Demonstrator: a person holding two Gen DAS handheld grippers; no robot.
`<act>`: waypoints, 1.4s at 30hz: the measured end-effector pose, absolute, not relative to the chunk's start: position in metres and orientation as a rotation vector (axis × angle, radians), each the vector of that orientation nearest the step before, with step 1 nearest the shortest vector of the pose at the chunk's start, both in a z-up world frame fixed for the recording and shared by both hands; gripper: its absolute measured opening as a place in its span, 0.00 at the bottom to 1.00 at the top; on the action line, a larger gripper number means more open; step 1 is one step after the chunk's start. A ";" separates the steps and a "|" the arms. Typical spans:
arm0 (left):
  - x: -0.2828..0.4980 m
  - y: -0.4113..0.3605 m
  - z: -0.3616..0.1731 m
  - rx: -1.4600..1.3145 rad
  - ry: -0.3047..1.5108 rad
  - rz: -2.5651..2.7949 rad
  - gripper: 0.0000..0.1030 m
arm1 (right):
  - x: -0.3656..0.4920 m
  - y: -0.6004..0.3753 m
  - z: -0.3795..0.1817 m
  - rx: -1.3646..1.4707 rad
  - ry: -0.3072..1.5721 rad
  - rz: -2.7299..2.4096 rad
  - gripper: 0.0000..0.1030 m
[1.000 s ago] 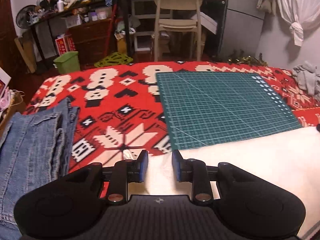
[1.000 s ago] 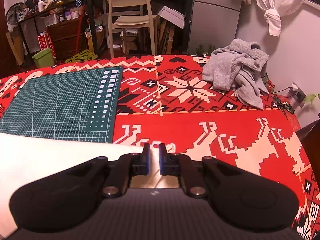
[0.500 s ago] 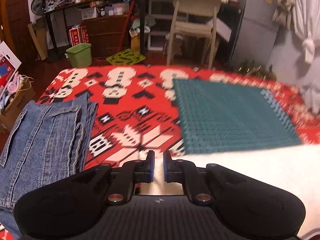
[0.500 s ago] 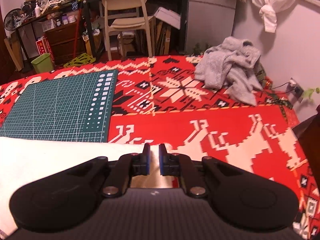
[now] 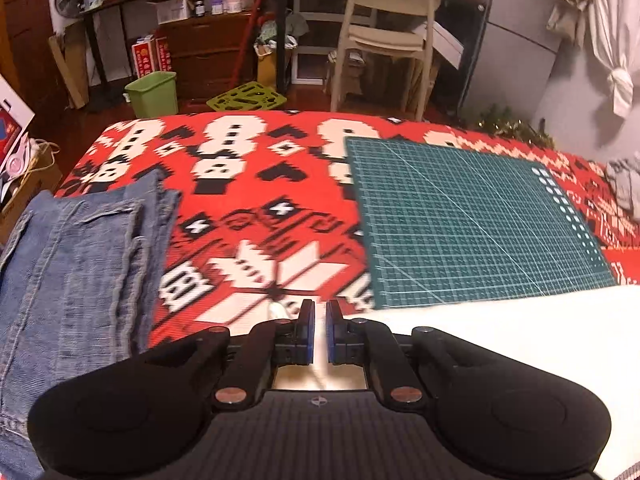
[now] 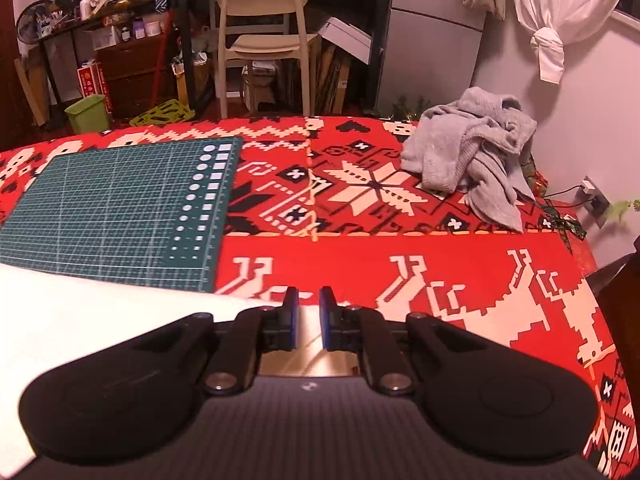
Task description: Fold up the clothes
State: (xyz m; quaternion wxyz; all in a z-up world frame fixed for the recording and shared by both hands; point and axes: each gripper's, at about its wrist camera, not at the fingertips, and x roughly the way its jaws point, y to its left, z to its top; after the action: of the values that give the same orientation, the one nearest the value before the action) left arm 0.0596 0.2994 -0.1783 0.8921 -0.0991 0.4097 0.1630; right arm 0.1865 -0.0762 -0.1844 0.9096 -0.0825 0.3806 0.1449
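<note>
Since a moment ago the left hand-held gripper [image 5: 319, 314] has pinched its jaws together on a corner of the white cloth [image 5: 500, 344], and the right hand-held gripper [image 6: 308, 304] is clamped on the other corner. The white cloth lies on the bed, spread between the two grippers, its far edge over the green cutting mat [image 5: 460, 220]. It looks big, soft and light, so it will flop. Corners are good places to hold. Folded jeans [image 5: 76, 260] lie left of the left gripper.
</note>
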 end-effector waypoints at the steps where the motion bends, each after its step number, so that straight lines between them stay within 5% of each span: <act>1: 0.058 0.303 -0.178 -0.194 0.847 0.354 0.07 | 0.186 -0.077 -0.185 -0.174 0.782 0.300 0.10; 12: 0.021 0.325 -0.153 -0.249 0.807 0.415 0.10 | 0.176 -0.100 -0.166 -0.169 0.773 0.240 0.13; 22: -0.003 0.224 -0.143 -0.367 0.804 0.024 0.10 | 0.101 -0.069 -0.147 -0.117 0.775 0.431 0.19; 29: 0.008 0.173 -0.177 -0.376 0.893 -0.033 0.03 | 0.053 -0.012 -0.164 -0.172 0.786 0.544 0.11; 42: -0.025 0.173 -0.176 -0.358 0.906 -0.028 0.04 | 0.011 0.000 -0.178 -0.269 0.779 0.635 0.12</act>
State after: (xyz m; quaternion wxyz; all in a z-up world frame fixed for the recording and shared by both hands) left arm -0.0251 0.1731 -0.1762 0.8836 -0.1720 0.4354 -0.0133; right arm 0.0108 0.0001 -0.1783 0.8678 -0.1287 0.3719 0.3034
